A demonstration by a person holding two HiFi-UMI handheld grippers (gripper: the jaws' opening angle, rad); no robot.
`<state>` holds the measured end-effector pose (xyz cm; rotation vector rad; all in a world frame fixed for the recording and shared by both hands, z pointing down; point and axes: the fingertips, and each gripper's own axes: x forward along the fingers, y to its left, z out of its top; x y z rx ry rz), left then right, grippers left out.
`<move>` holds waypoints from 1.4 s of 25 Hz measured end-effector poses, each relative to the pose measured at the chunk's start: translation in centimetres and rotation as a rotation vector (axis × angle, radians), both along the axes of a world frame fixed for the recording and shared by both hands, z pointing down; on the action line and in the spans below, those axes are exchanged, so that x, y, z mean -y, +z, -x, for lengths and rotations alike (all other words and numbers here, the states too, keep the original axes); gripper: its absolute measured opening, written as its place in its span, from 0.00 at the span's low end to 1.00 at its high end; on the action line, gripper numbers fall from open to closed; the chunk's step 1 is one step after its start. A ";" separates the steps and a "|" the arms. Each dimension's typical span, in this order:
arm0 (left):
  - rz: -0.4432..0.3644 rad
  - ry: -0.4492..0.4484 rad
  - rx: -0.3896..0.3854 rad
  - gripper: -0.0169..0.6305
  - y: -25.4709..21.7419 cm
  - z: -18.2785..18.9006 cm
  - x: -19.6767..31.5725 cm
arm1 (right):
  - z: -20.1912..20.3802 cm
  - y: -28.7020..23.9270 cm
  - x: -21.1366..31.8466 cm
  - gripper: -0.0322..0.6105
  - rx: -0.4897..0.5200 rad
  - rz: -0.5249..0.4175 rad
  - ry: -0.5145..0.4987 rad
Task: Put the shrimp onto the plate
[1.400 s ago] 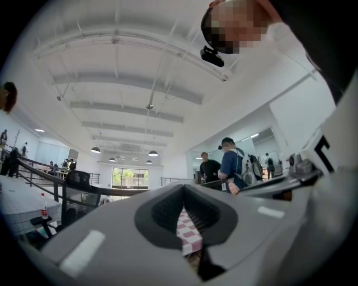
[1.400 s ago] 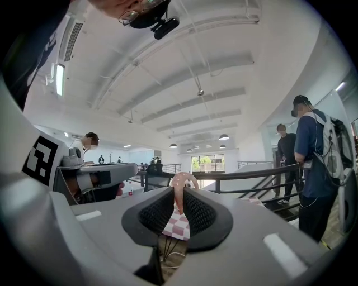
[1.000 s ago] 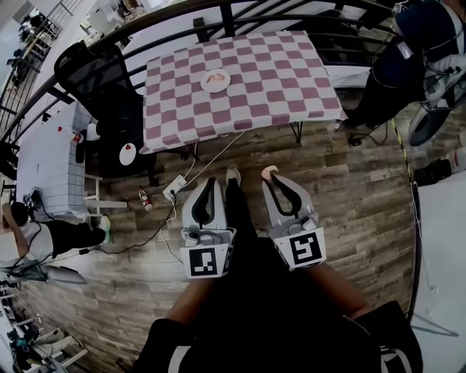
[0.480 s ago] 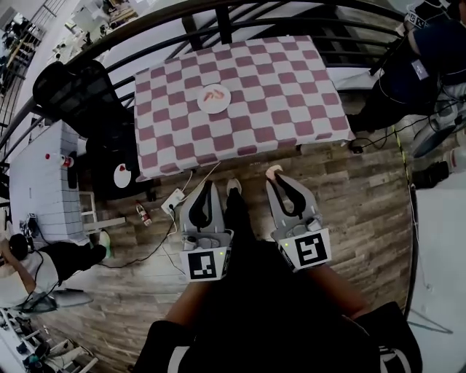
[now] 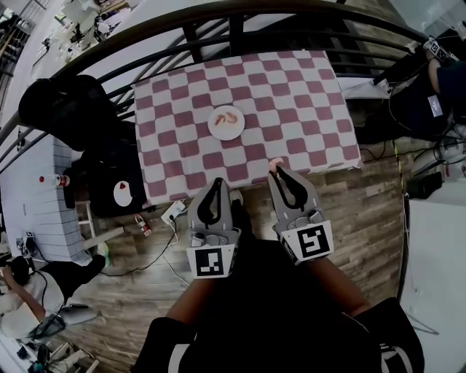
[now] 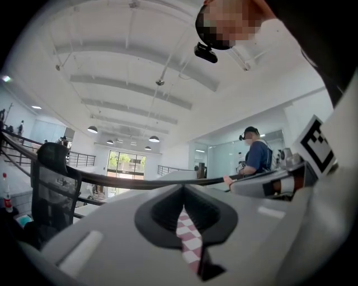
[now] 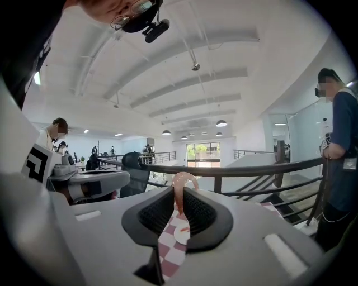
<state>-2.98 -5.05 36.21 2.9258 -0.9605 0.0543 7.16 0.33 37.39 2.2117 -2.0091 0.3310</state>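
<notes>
A white plate [image 5: 226, 122] with shrimp [image 5: 228, 116] on it sits near the middle of the checked tablecloth. My right gripper [image 5: 276, 168] is shut on a pink curled shrimp [image 7: 182, 185] that sticks out past its fingertips, just over the table's near edge. In the right gripper view the plate [image 7: 182, 233] shows through the narrow gap below the shrimp. My left gripper [image 5: 215, 182] is shut with nothing in it, also at the near edge, left of the right one.
The table [image 5: 291, 87] carries a pink and white checked cloth. A dark railing [image 5: 218, 18] runs behind it. A black chair [image 5: 54, 105] stands to the left. Cables and a power strip [image 5: 173, 212] lie on the wooden floor. A person [image 5: 429, 87] stands at the right.
The table has come nearer: both grippers now reach its near edge, where before they were over the floor. The right gripper still holds the shrimp.
</notes>
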 end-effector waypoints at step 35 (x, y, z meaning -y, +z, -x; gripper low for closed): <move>-0.002 -0.271 -0.011 0.04 2.0 -2.5 14.0 | -1.1 8.5 16.5 0.13 -0.027 0.222 -0.447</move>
